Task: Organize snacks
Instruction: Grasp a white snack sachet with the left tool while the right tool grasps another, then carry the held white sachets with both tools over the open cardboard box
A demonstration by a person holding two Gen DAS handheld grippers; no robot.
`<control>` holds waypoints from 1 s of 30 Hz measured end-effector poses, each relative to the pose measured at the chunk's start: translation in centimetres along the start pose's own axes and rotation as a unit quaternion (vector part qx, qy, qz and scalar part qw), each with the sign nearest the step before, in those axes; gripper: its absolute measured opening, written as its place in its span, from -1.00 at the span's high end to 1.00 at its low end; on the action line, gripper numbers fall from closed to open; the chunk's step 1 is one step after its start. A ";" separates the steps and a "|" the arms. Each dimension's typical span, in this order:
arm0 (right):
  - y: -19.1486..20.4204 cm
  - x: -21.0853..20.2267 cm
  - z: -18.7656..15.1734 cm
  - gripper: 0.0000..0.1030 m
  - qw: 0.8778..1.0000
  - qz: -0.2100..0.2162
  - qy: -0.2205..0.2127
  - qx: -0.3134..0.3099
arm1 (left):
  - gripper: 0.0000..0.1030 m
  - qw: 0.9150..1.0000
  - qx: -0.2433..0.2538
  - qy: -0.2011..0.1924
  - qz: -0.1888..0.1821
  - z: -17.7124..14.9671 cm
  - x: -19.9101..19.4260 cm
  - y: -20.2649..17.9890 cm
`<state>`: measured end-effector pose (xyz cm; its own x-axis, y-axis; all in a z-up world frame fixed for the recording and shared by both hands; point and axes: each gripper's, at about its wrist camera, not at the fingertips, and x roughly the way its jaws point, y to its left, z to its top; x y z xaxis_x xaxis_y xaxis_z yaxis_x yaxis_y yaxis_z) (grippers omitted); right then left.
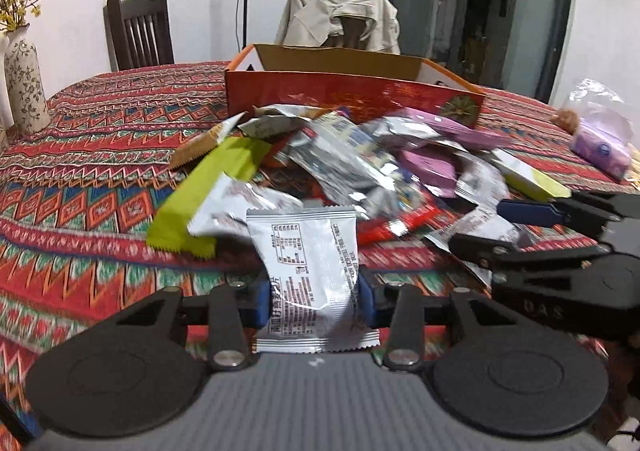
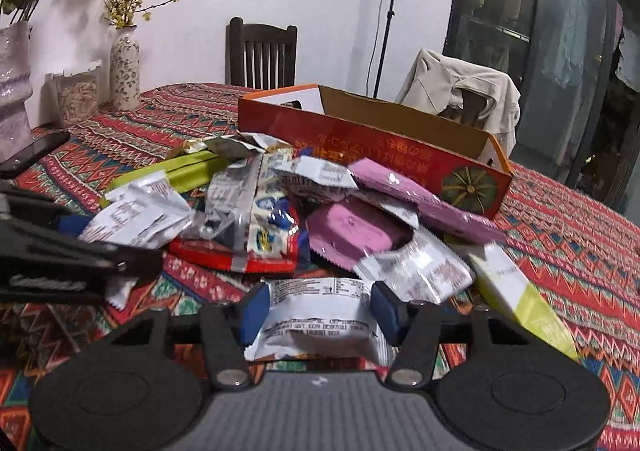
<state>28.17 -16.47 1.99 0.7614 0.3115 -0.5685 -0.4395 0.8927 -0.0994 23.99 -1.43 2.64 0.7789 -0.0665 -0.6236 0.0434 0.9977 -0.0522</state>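
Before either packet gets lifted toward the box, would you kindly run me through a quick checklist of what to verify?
1. Left gripper jaws pressing both sides of its silver packet: ok.
2. Right gripper jaws on its white packet: ok.
3. Held packets free of the snack pile: cannot tell; the neighbours lie close.
4. Red box open on top: ok.
5. Room inside the box: cannot tell; its floor is hidden.
6. Grippers apart from each other: ok.
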 end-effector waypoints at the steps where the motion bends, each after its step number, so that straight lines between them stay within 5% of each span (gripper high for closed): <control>1: -0.1 -0.5 -0.5 -0.08 1.000 0.000 0.000 0.003 | 0.19 1.000 0.003 -0.002 0.001 -0.3 -0.5 -0.4; 14: -0.5 -1.6 -1.3 -0.17 1.000 0.003 0.003 0.022 | 0.19 1.000 0.002 -0.009 0.015 -0.9 -2.9 -0.8; 16: -0.9 -1.5 -1.3 -0.42 0.999 0.009 0.005 0.033 | 0.19 1.000 0.002 -0.009 0.015 -0.7 -2.8 -0.6; 17: -1.0 -1.3 -1.3 -0.71 0.999 0.007 0.013 0.034 | 0.19 1.000 0.002 -0.010 0.015 -0.5 -2.8 -0.6; 19: -1.1 -1.0 -1.4 -0.59 0.999 0.004 0.023 0.035 | 0.19 1.000 0.002 -0.013 0.016 -0.2 -2.6 -0.4; 21: -1.3 -1.1 -1.4 -0.18 0.999 0.017 0.022 0.041 | 0.19 1.000 0.001 -0.016 0.016 0.3 -2.5 -0.3; 23: -1.5 -1.1 -1.2 0.02 0.999 0.012 0.023 0.037 | 0.19 1.000 0.001 -0.017 0.013 0.7 -2.4 -0.2; 30: -1.9 -1.2 -1.1 0.26 0.999 0.010 0.020 0.044 | 0.19 1.000 0.007 -0.021 0.003 2.1 -1.5 -0.1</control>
<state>27.55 -18.90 1.96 0.7322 0.3184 -0.6021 -0.4104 0.9118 -0.0168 24.12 -1.42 5.21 0.8050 -0.0597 -0.5903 0.0465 0.9982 -0.0375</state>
